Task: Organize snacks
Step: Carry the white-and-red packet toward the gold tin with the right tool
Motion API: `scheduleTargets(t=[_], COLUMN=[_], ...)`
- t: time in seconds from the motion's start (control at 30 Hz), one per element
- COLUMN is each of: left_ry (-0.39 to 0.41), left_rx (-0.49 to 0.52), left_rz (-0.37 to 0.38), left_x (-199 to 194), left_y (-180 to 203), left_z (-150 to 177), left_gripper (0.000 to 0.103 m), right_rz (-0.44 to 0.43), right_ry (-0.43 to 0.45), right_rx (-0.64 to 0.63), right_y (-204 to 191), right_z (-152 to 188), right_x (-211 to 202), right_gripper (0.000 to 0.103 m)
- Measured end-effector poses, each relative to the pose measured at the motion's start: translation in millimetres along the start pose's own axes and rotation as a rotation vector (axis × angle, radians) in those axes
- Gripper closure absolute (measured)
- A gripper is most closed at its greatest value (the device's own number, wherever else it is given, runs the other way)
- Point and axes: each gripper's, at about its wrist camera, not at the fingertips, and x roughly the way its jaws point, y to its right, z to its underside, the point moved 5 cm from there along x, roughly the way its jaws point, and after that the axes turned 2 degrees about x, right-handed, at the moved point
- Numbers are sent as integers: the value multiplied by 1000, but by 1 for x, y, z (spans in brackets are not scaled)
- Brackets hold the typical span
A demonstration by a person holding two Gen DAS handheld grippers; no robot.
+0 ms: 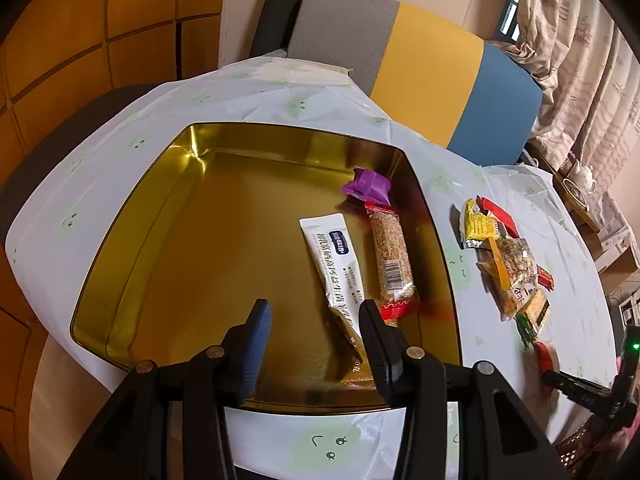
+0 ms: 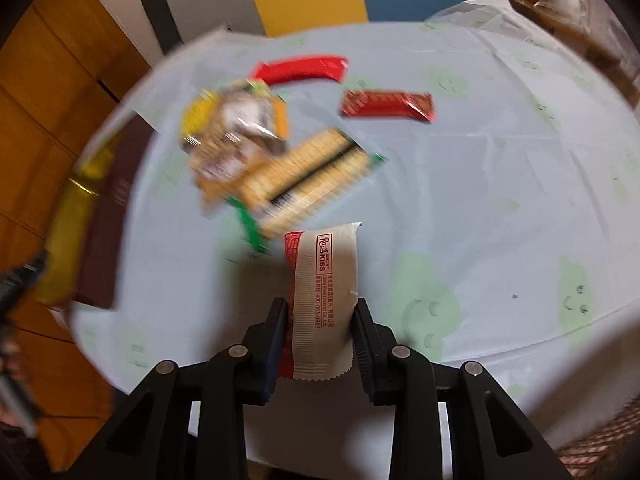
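1. Table [image 1: 280, 92]: round, w/ pale cloth printed w/ green smiley faces. It carries the tin & all loose snacks.
2. Gold tin tray [image 1: 132, 240]: open, sits on the table's left part in left wrist view. Mostly bare inside; 3 items lie toward its right wall.
3. Loose snack pile [image 1: 508, 264]: on the cloth just right of the tin, outside it. Right wrist view shows it blurred: cracker pack [image 2: 312, 176] w/ green ends, crinkly bags beside it, 2 red bars farther back, apart from the pile.
4. Items already in tin: white sachet [image 1: 336, 264], grain bar [image 1: 390, 260] w/ red ends just beside it, purple wrapper [image 1: 368, 186] near the far right wall.
5. Left gripper [image 1: 316, 320]: jaws parted, nothing between them, hovers over the tin's near edge. White sachet's tip shows behind the right finger; no grip.
6. Right gripper [image 2: 320, 328]: jaws clenched on a white-red Rose Kiss packet [image 2: 324, 292], held above the cloth, near the pile.
7. Step, I'd judge: packet picked, carry to tin is in hand. Sorting approx. a third done; pile remains.
8. Next move needs: swing the right gripper left over the tin wall, lower beside the grain bar, then release. Keep clear of the left gripper.
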Motion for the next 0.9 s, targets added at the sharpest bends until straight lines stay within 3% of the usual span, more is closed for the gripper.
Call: scheduleTargets(t=[0.17,0.3,0.5,0.67,0.9], left_ry=[-8,-2,22,23,25], left_rx=[-2,11,3,-20,-39], left_rz=[2,-2,-28,-32,-30], left_x=[2,1,-3,-4,-4], left_y=[1,2,-6,-16,-23], left_z=[1,2,-2,-3,-2], left_gripper=[57,57,57,57,57], right_rz=[18,95,-23,-8,-58], right_ry=[10,15,51,53,83], right_rx=[-63,-160,-159,-253,-224], right_y=[-7,-19,-39,-65,-78], right_z=[0,3,-8,-11,-18], right_x=[5,5,-18,-26,-35], right_gripper=[60,66,75,78,78])
